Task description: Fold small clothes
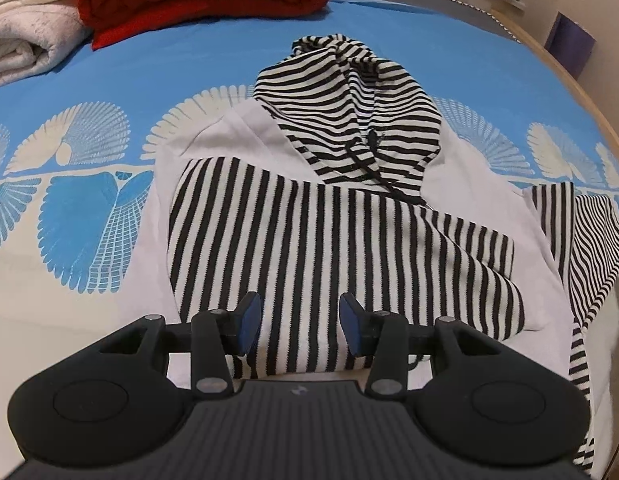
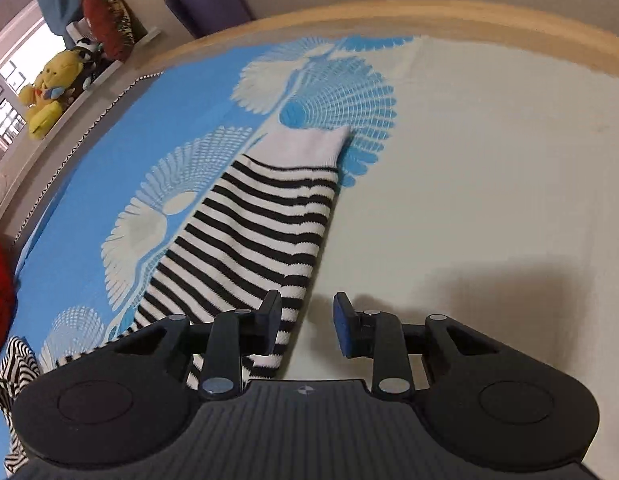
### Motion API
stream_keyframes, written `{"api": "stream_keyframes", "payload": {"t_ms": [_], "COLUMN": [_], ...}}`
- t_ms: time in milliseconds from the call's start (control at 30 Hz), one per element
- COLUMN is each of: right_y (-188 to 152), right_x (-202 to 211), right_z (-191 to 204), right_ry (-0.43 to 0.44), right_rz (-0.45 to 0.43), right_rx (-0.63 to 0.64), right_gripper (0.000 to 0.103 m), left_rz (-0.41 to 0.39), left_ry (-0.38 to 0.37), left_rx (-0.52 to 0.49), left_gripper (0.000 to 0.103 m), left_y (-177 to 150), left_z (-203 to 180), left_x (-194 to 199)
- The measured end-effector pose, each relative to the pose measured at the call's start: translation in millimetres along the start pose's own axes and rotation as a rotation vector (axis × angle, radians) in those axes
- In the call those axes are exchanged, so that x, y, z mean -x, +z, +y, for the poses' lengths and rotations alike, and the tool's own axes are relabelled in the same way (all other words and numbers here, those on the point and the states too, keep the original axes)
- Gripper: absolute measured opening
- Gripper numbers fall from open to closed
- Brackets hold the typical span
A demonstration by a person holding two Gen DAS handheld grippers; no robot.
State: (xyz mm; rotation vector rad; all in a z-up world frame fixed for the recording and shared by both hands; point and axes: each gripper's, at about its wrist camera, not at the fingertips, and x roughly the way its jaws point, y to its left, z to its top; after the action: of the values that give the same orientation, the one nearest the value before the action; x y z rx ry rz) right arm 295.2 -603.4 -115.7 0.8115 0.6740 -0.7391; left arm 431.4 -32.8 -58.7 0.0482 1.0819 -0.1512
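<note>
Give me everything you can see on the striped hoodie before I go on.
The striped hoodie is a small knit garment, black-and-white striped with plain white panels. It lies flat on the blue patterned bedspread, hood at the far end with a dark drawstring. One sleeve is folded across the body; the other sleeve, white-cuffed, lies stretched out to the side. The left gripper stands open over the folded sleeve; the right gripper is open at the outstretched sleeve's edge.

no readable text, labels or numbers
</note>
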Motion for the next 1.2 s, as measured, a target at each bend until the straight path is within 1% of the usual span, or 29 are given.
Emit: {"api": "stream_keyframes", "payload": {"t_ms": [100, 233, 267, 300, 333, 467, 533, 567, 600, 633, 667, 700, 733, 767, 800, 833, 867, 900, 933, 967, 1000, 1033, 1067, 1100, 1167, 1200], "right_y": [5.2, 15.8, 17.9, 18.5, 17.0, 10.4, 9.2, 4.7, -6.1, -22.8, -48.4, -78.7, -106.4, -137.0, -164.3, -196.1, -220.9, -245.1, -266.7, -280.1, -288.9, -293.2, -292.1, -286.0, -262.6, -255.0], "right_x": [-18.3, -31.3, -34.0, -35.7, -36.2, -24.8, -6.9, 7.5, 25.5, 44.4, 66.6, 89.6, 109.2, 128.1, 141.2, 151.5, 156.6, 158.4, 156.5, 153.7, 151.1, 149.9, 150.5, 153.9, 164.9, 174.9], "right_z": [-5.2, -5.1, -4.4, -2.8, 0.5, 19.6, 39.9, 59.2, 83.5, 108.8, 137.6, 162.8, 180.0, 195.2, 206.3, 215.9, 219.7, 220.9, 221.6, 222.1, 222.2, 222.7, 224.7, 228.5, 240.4, 246.0], "right_ry": [-0.001, 0.018, 0.025, 0.022, -0.001, -0.053, -0.076, -0.075, -0.044, 0.01, 0.096, 0.22, 0.349, 0.501, 0.625, 0.744, 0.822, 0.873, 0.898, 0.905, 0.902, 0.889, 0.865, 0.838, 0.784, 0.751], "right_rz": [0.0, -0.055, -0.062, -0.077, -0.102, -0.201, -0.283, -0.344, -0.414, -0.478, -0.542, -0.582, -0.589, -0.554, -0.49, -0.391, -0.311, -0.23, -0.12, -0.033, 0.033, 0.075, 0.096, 0.106, 0.117, 0.106], "right_rx": [-0.023, -0.021, -0.016, -0.001, 0.03, 0.139, 0.202, 0.275, 0.377, 0.491, 0.639, 0.781, 0.88, 0.971, 1.053, 1.157, 1.231, 1.291, 1.343, 1.375, 1.398, 1.41, 1.403, 1.365, 1.239, 1.19], "right_gripper": [0.03, 0.03, 0.028, 0.015, 0.001, 0.001, 0.0, 0.0, 0.0, 0.0, 0.0, 0.001, 0.001, 0.001, 0.001, 0.002, 0.002, 0.003, 0.003, 0.003, 0.003, 0.003, 0.003, 0.003, 0.006, 0.007], "left_rz": [0.006, 0.014, 0.016, 0.017, 0.018, 0.015, 0.008, 0.004, -0.001, -0.006, -0.009, -0.011, -0.011, -0.01, -0.009, -0.007, -0.004, -0.002, -0.003, -0.003, -0.002, -0.002, 0.002, 0.005, 0.01, 0.015], "left_ry": [-0.001, -0.006, -0.009, -0.011, -0.013, -0.019, -0.025, -0.026, -0.026, -0.025, -0.024, -0.021, -0.017, -0.015, -0.013, -0.013, -0.015, -0.022, -0.035, -0.046, -0.054, -0.066, -0.078, -0.092, -0.112, -0.115], "left_rx": [0.002, 0.014, 0.019, 0.024, 0.03, 0.056, 0.073, 0.082, 0.095, 0.108, 0.12, 0.131, 0.145, 0.158, 0.172, 0.191, 0.209, 0.231, 0.252, 0.273, 0.296, 0.321, 0.35, 0.38, 0.433, 0.456], "left_gripper": [0.048, 0.048, 0.048, 0.048, 0.048, 0.048, 0.048, 0.048, 0.048, 0.048, 0.048, 0.048, 0.048, 0.048, 0.048, 0.048, 0.049, 0.051, 0.052, 0.052, 0.052, 0.052, 0.052, 0.052, 0.052, 0.052], "left_y": [1.4, 2.2, 2.6, 3.0, 3.4, 5.3, 6.7, 7.5, 8.1, 8.7, 9.1, 9.4, 9.5, 9.9, 10.3, 10.8, 11.6, 12.5, 13.5, 14.5, 15.4, 16.0, 16.9, 17.1, 16.3, 15.6], "left_z": [2.4, 7.5, 9.1, 10.7, 12.6, 20.7, 26.6, 29.8, 34.0, 37.7, 42.1, 46.2, 51.3, 56.3, 61.1, 66.6, 71.6, 77.0, 82.7, 87.4, 92.5, 97.7, 103.6, 109.4, 120.1, 125.5], "left_x": [-2.0, -3.1, -3.4, -3.5, -3.4, -0.3, 3.4, 5.5, 8.0, 10.1, 11.9, 12.9, 14.1, 14.8, 15.5, 16.3, 17.4, 18.9, 20.4, 21.8, 23.0, 23.9, 24.3, 24.5, 24.7, 23.9]}}
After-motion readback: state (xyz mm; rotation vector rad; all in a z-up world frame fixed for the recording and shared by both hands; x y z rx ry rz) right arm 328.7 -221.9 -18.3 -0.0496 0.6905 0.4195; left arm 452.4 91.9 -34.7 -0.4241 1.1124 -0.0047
